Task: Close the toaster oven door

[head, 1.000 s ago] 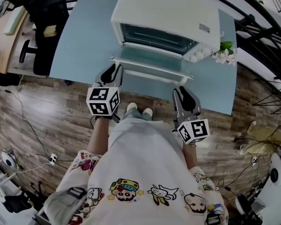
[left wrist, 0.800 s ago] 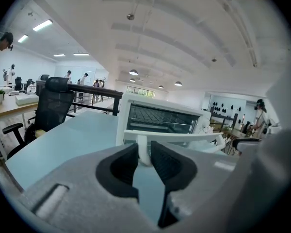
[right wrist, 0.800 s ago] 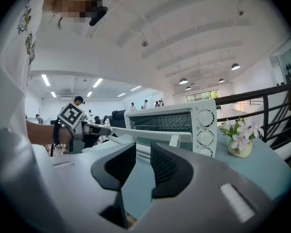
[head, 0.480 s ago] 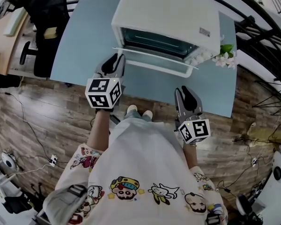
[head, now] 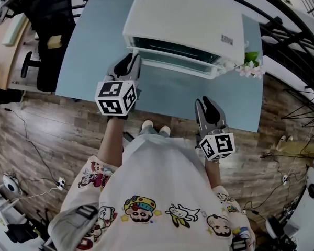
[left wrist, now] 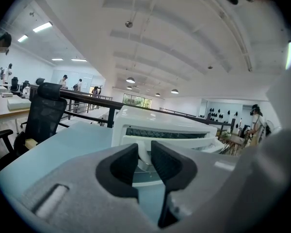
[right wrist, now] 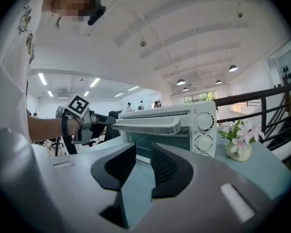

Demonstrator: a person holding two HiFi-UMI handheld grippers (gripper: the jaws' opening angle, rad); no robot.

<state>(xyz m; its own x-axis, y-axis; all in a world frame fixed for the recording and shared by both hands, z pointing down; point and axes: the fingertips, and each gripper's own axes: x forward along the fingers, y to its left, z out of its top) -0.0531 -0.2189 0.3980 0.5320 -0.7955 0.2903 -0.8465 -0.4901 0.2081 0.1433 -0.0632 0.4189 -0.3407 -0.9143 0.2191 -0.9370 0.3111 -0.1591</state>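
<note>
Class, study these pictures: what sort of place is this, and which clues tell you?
Probably an open-plan office or lab, not a kitchen: a black office chair by a desk, hanging ceiling lamps, and cables trailing over the wooden floor.

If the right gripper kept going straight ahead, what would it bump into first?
Probably the toaster oven's front, under its half-raised door. The right gripper points there over bare table, though depth is unclear.
</note>
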